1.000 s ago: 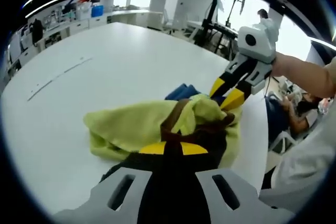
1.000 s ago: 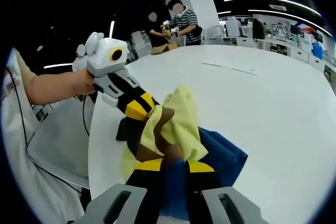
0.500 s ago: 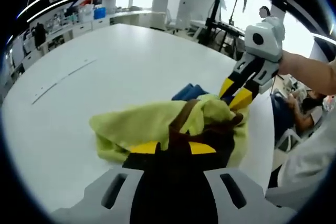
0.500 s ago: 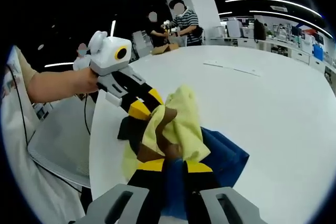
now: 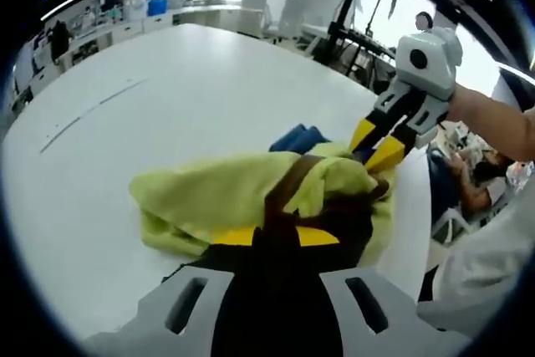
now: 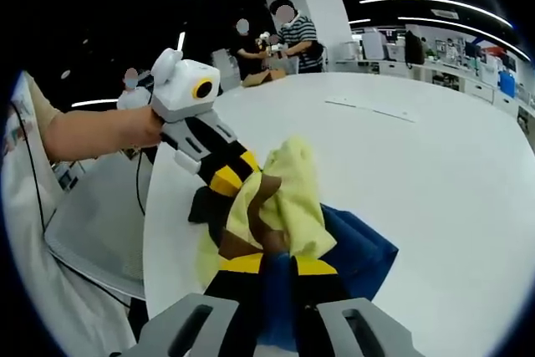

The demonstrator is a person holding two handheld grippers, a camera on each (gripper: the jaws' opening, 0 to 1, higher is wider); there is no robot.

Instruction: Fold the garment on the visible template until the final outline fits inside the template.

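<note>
- the garment (image 5: 226, 198) is a crumpled heap of yellow-green cloth with a brown band running through it and a blue part (image 5: 299, 138) showing at its far side in the left gripper view.
- in the right gripper view the same garment (image 6: 288, 198) rises as a yellow-green peak with the brown band in front and the blue cloth (image 6: 359, 248) spread to the right.
- it lies on the white table (image 5: 167, 106), near the table's edge beside the person.
- the left gripper (image 5: 269, 236) has its yellow-tipped fingers (image 5: 236, 236) drawn together on the near edge of the garment, with brown and dark cloth bunched between them.
- the right gripper (image 6: 267, 265) likewise has its fingers (image 6: 241, 263) clenched on the cloth, blue and brown fabric caught between the yellow tips.
- in the left gripper view the right gripper (image 5: 376, 144) comes in from the upper right, its tips touching the far end of the heap just beside the blue part.
- in the right gripper view the left gripper (image 6: 227, 180) comes in from the left, its tips buried in the yellow-green folds.
- a person's forearm (image 6: 92, 135) carries that gripper; two other people (image 6: 288, 35) stand at the far end of the table (image 6: 435, 173).
- no template can be made out under the heap.
</note>
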